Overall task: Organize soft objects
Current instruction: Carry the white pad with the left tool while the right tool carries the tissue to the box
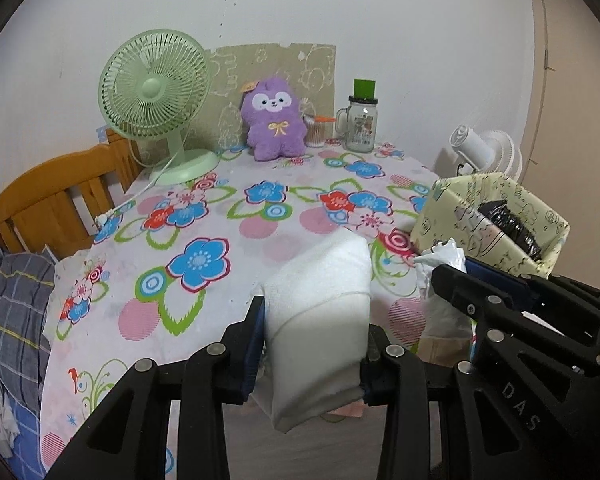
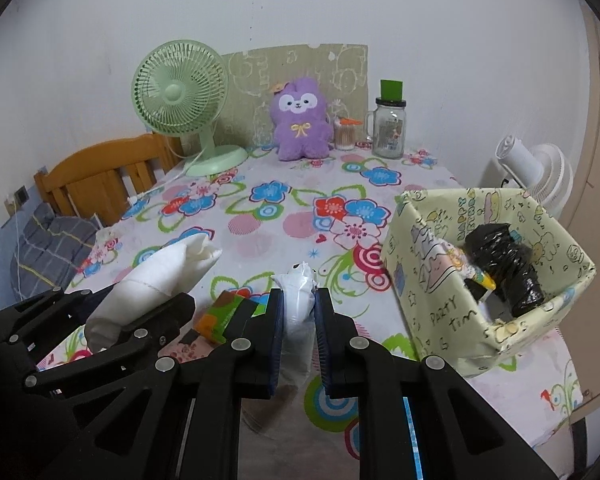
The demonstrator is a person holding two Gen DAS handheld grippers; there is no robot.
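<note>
My left gripper is shut on a folded white cloth and holds it above the flowered table; the cloth also shows in the right wrist view. My right gripper is shut on a white plastic bag, seen in the left wrist view as crumpled white plastic. A paper-covered yellow box stands at the right with a black bag inside. A purple plush toy sits at the back.
A green desk fan, a cotton-swab pot and a glass mug jar stand along the back wall. A white fan is behind the box. A green-orange packet lies near my grippers. A wooden headboard is at left.
</note>
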